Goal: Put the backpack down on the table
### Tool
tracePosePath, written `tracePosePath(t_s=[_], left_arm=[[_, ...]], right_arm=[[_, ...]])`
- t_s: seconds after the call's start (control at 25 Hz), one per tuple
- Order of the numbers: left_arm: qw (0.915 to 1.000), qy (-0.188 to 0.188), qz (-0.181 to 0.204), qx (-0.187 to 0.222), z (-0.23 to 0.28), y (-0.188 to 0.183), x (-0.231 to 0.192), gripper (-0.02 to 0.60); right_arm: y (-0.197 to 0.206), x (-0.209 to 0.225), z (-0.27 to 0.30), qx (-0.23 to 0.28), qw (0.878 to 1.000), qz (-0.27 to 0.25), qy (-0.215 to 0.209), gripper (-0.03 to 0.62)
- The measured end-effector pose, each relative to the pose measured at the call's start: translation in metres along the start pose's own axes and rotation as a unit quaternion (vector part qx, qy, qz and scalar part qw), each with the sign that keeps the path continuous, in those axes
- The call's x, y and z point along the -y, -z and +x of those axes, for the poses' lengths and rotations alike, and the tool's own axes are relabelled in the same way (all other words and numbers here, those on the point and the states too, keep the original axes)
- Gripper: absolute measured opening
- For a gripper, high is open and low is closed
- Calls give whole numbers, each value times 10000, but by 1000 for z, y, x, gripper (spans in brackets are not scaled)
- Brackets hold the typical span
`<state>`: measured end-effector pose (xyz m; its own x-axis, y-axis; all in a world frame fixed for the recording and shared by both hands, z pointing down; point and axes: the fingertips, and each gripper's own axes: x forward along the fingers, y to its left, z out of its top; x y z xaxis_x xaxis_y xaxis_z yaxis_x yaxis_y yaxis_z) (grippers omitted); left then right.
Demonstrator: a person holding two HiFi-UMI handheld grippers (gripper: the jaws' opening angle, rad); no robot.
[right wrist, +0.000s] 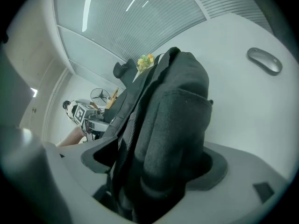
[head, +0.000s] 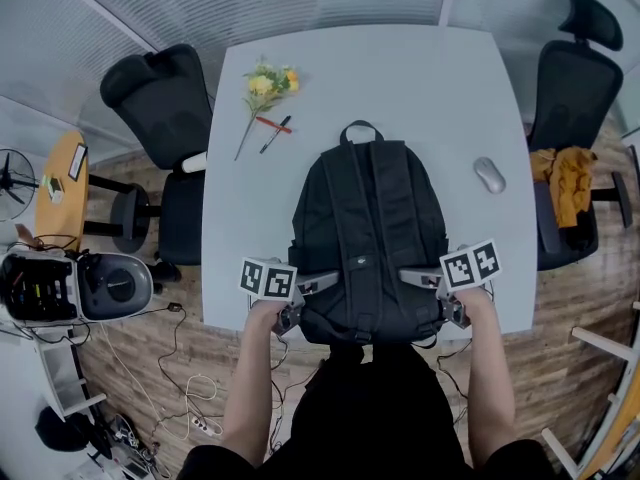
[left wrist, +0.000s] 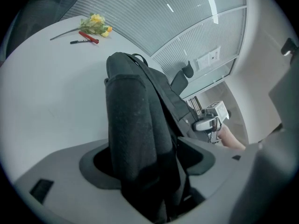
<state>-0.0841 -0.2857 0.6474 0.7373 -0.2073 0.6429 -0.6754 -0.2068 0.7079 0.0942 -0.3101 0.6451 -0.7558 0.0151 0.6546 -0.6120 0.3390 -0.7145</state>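
Both grippers are clamping the black backpack (head: 370, 230) at its bottom corners. The left gripper (head: 318, 286) is biting a thick fold of the left side, and the right gripper (head: 418, 279) is doing the same on the right. In both, the jaws are held narrow by the wad of cloth.

Risks from here:
- The bottom end is sitting right at the table's (head: 440, 78) near edge and possibly overhanging it. Letting go there could tip or slide the bag off toward me.
- Fabric is bunching deep in both jaws, so a fold could snag on opening and drag the bag sideways.
- The computer mouse (head: 489, 175) is lying near the table's right edge, and a careless shove could knock it.

Backpack: it is lying flat along the middle of the table, strap side up, with its top handle pointing to the far edge. It looks soft and fairly slack. From the head view I am not managing to tell whether the bottom is fully resting or slightly lifted.

The yellow flowers (head: 268, 81) and two pens (head: 274, 128) are lying at the table's far left, well apart from the bag.
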Motion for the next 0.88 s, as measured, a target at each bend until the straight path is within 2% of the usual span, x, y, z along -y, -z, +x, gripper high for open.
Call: tracePosePath(t_s=[0.36,0.88], left_arm=[[9998,-68,33,197,-13,5,1,341],[9977,-66,288,609,-46,11,4,339]], right_arm=[[11,5,-28,443,9987,192,153,448],[30,-2,-63,1047,9917,208,718,414]])
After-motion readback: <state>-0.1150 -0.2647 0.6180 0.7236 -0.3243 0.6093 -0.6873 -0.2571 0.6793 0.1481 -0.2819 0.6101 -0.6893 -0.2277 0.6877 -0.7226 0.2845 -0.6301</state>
